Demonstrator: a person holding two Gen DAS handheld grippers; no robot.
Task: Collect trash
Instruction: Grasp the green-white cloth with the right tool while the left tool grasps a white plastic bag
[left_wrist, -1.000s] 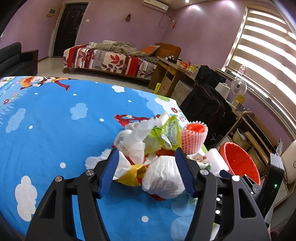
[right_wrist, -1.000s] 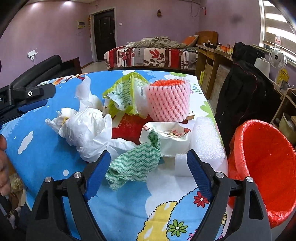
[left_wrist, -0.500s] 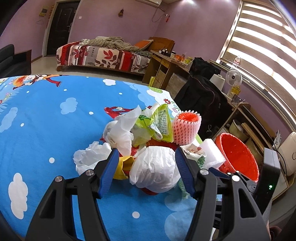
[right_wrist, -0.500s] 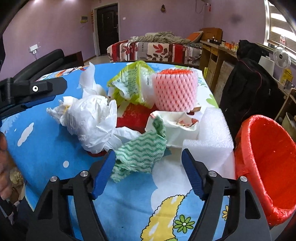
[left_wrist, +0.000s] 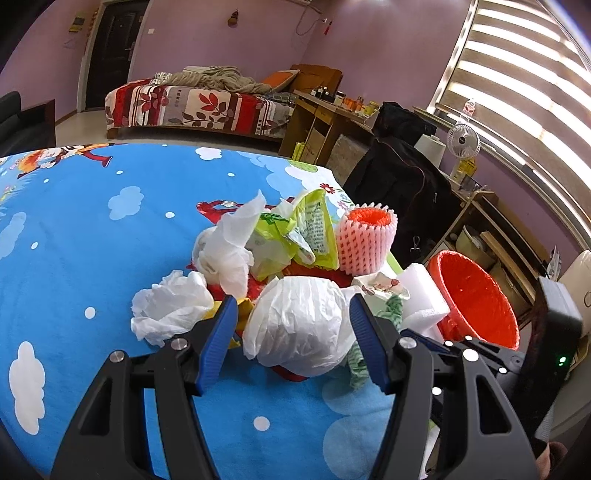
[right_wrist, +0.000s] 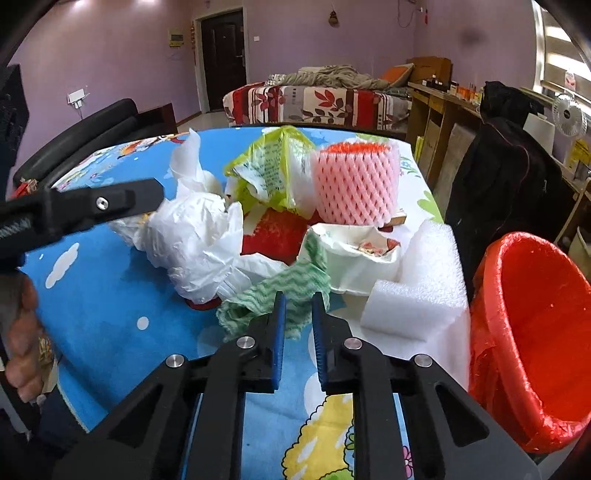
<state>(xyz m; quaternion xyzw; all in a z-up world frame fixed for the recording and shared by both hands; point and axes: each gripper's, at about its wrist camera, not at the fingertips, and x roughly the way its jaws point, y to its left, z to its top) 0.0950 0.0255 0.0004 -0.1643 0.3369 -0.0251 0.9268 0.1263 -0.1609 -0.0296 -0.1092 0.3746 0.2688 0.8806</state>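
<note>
A pile of trash lies on the blue cartoon tablecloth (left_wrist: 92, 240): a white plastic bag ball (left_wrist: 299, 325), crumpled tissue (left_wrist: 170, 310), a green-yellow wrapper (left_wrist: 310, 229), a pink foam net (right_wrist: 356, 184), white foam (right_wrist: 424, 288) and a green wavy cloth (right_wrist: 258, 306). My left gripper (left_wrist: 292, 299) is open, its blue pads on either side of the bag ball without squeezing it. One of its fingers (right_wrist: 103, 202) shows in the right wrist view. My right gripper (right_wrist: 297, 299) is shut on the near edge of the green cloth. A red-lined bin (right_wrist: 517, 332) stands just off the table's right edge.
A black jacket (left_wrist: 399, 192) hangs over a chair behind the bin (left_wrist: 476, 295). Wooden shelves and a desk run along the window wall. A bed stands at the far end of the room. A person's hand (right_wrist: 22, 332) holds the left gripper at the left edge.
The right gripper's jaws have come together on the green cloth. The left gripper has eased a little closer to the pile, with the white bag still between its open jaws.
</note>
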